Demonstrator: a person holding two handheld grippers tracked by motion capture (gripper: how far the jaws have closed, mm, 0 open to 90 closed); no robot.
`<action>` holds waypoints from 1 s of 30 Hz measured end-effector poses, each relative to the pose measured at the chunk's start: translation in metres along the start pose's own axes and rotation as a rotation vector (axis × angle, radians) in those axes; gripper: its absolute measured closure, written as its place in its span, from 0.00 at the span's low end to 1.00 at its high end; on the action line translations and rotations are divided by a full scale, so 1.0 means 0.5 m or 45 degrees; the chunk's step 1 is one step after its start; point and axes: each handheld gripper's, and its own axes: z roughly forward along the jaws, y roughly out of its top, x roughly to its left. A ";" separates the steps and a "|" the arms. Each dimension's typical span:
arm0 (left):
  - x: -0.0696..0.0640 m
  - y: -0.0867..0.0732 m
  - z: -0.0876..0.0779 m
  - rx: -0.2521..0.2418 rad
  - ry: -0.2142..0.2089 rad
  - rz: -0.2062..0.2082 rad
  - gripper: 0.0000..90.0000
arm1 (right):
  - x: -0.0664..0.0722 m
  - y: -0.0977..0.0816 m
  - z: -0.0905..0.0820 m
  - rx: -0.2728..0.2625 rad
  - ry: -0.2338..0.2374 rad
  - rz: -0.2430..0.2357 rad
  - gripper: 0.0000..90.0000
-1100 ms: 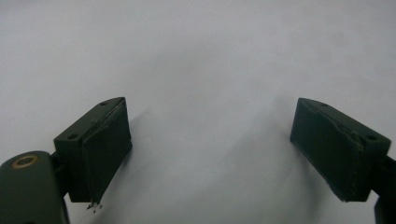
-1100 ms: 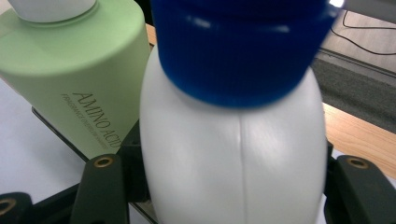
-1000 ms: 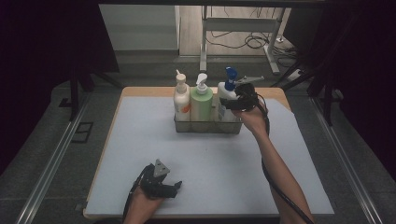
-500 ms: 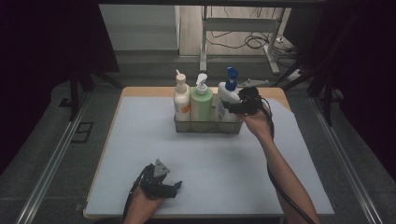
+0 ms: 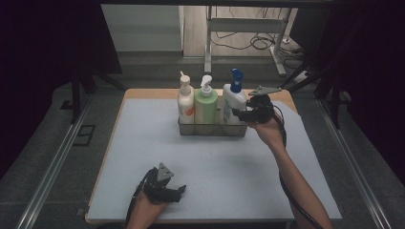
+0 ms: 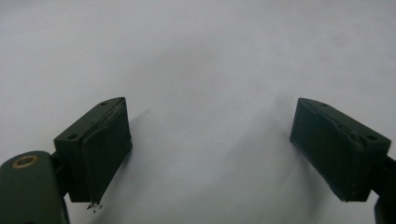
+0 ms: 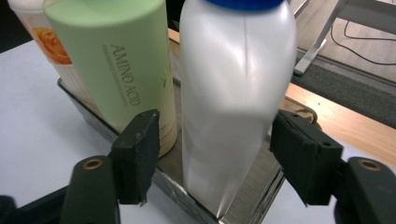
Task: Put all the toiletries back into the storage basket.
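Tray holds three bottles; right gripper straddles white bottle, seemingly untouching; left gripper released.

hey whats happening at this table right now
A person holds a gripper in each hand. The right gripper is at the metal tray of three pump bottles, its open jaws on either side of the white bottle with the blue pump, not visibly clamped on it. The green bottle and the white bottle with the orange label stand beside it. The left gripper rests open on the white table cover.
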 end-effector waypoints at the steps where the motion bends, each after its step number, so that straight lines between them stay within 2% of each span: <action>1: 0.000 0.000 0.000 0.001 0.000 0.001 0.13 | -0.001 -0.002 -0.002 0.002 0.002 0.003 0.41; 7: 0.000 0.000 0.000 0.002 0.001 0.001 0.13 | -0.003 -0.017 -0.016 0.008 0.021 0.026 0.48; 14: 0.000 0.000 0.000 0.002 0.001 0.001 0.13 | -0.007 -0.033 -0.028 0.018 0.033 0.021 0.59; 18: 0.000 0.000 0.000 0.002 0.001 0.001 0.13 | -0.011 -0.043 -0.034 0.028 0.012 0.012 0.71; 20: 0.000 0.000 0.000 0.002 0.001 0.001 0.13 | -0.012 -0.045 -0.034 0.030 0.007 0.016 0.73; 23: 0.000 0.000 0.000 0.002 0.001 0.002 0.13 | -0.019 -0.052 -0.031 0.039 -0.023 0.019 0.84; 24: 0.000 0.000 0.000 0.002 0.001 0.002 0.13 | -0.019 -0.052 -0.031 0.039 -0.023 0.019 0.84; 25: 0.000 0.000 0.000 0.002 0.000 0.001 0.13 | -0.024 -0.054 -0.029 0.046 -0.040 0.026 0.89; 30: 0.000 0.000 0.000 0.002 0.000 0.001 0.13 | -0.039 -0.055 -0.018 0.053 -0.064 0.048 0.98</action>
